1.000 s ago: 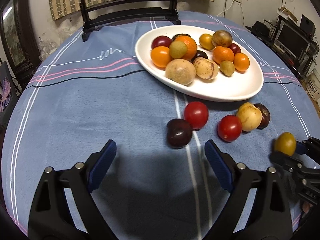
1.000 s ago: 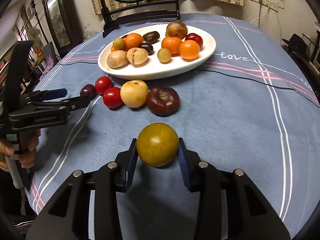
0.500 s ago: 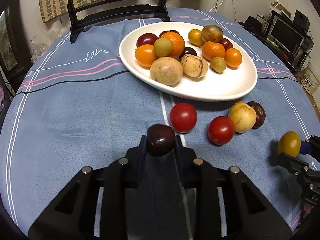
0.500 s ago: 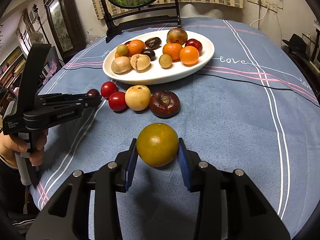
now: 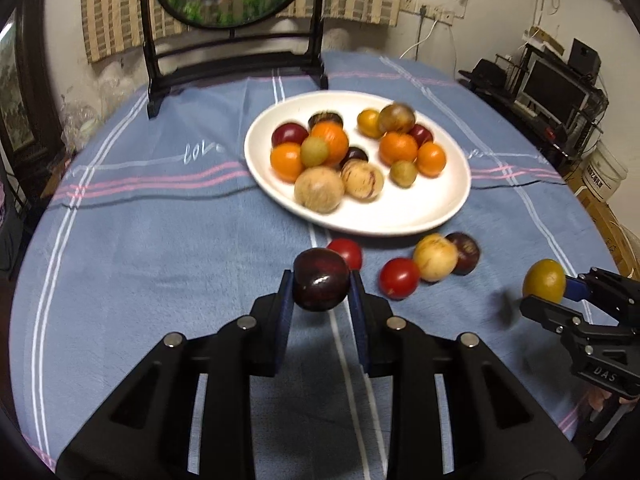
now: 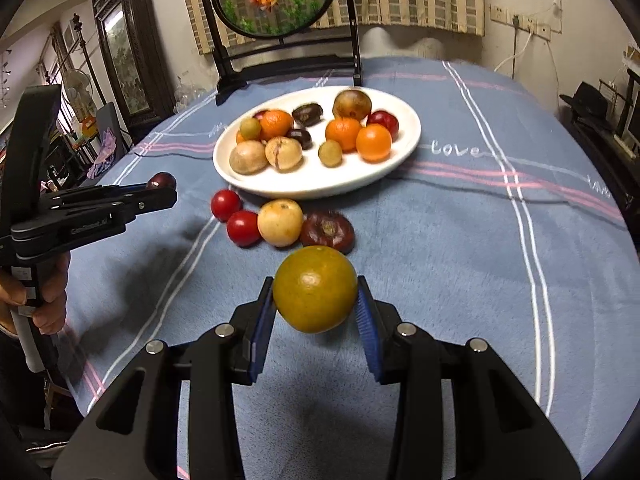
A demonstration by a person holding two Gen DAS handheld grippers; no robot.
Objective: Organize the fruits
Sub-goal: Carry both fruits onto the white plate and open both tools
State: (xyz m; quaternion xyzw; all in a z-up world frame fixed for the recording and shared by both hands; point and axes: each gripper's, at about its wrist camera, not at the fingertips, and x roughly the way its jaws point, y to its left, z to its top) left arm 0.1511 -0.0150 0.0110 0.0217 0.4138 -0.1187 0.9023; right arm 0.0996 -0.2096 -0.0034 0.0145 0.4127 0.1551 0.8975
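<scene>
My left gripper [image 5: 320, 292] is shut on a dark purple plum [image 5: 321, 285], held above the blue tablecloth. My right gripper [image 6: 316, 300] is shut on a yellow-green citrus fruit [image 6: 315, 289], also off the cloth; the same fruit [image 5: 544, 281] shows at the right of the left wrist view. A white oval plate [image 5: 448, 208] holds several oranges, plums and pale fruits. Loose on the cloth before the plate lie two red tomatoes [image 5: 399, 278] [image 5: 349, 251], a pale yellow fruit [image 5: 435, 257] and a dark brown fruit [image 5: 466, 252].
A dark wooden stand [image 5: 232, 60] with a round painted panel rises at the table's far edge behind the plate. A person's hand [image 6: 48, 300] grips the left gripper's handle. Shelves with electronics [image 5: 560, 92] stand off the table to the right.
The left gripper closed around the dark plum and lifted it off the cloth. The right gripper, still holding the yellow-green fruit, rose slightly.
</scene>
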